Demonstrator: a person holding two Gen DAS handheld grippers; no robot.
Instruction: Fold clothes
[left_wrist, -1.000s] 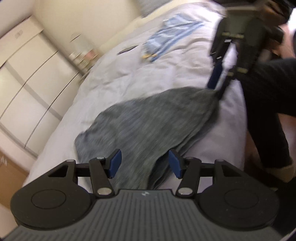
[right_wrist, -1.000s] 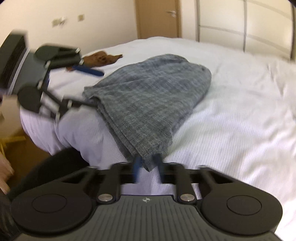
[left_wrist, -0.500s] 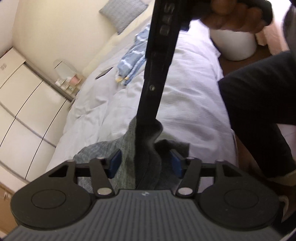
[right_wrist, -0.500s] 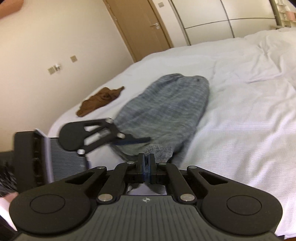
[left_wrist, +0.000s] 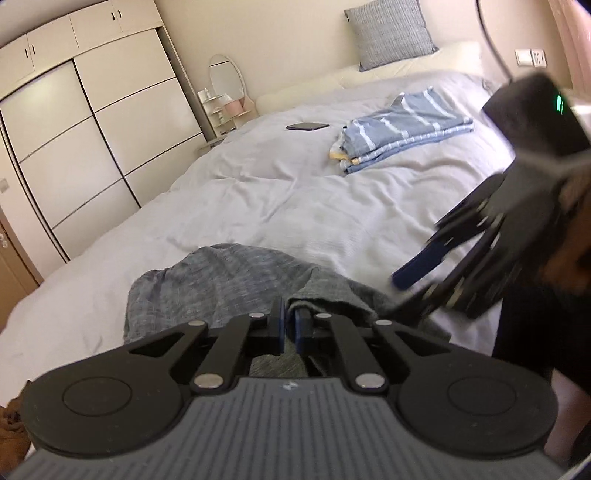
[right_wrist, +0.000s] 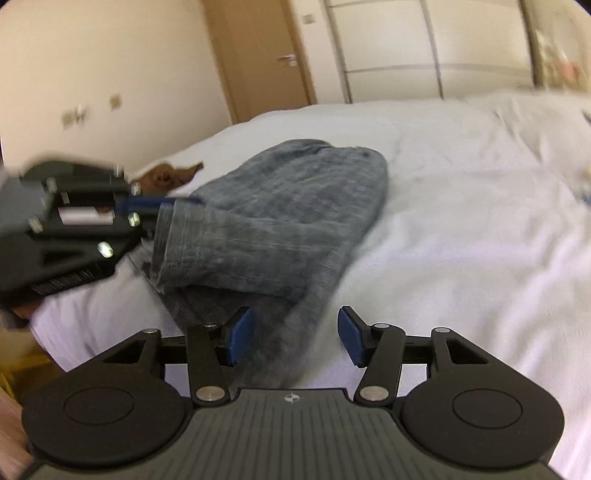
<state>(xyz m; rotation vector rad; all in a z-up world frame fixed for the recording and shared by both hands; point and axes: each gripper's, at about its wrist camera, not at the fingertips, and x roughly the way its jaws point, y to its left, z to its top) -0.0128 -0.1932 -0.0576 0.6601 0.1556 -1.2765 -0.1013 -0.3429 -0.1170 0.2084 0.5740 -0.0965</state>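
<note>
A grey garment (right_wrist: 295, 206) lies on the white bed (right_wrist: 461, 240), with one end folded back over itself. In the left wrist view the same grey garment (left_wrist: 221, 280) lies just ahead of my left gripper (left_wrist: 289, 325), which is shut on a fold of its edge. The right wrist view shows my left gripper (right_wrist: 162, 203) at the left, blurred, holding that folded edge up. My right gripper (right_wrist: 295, 339) is open low over the garment's near end, with cloth beneath its fingers but not pinched. One blue finger (left_wrist: 421, 264) of the right gripper shows blurred in the left wrist view.
A folded blue striped garment (left_wrist: 406, 125) and a dark phone (left_wrist: 307, 126) lie further up the bed, below a grey pillow (left_wrist: 388, 33). A brown garment (right_wrist: 166, 177) lies at the bed's far corner. Wardrobe doors (left_wrist: 92, 147) line the far side. A person's dark-clothed leg (left_wrist: 535, 350) stands at the bed's edge.
My right gripper, shut on the garment's end before, has let go and opened. My left gripper, open before, has shut on the garment's edge. The garment is now folded over.
</note>
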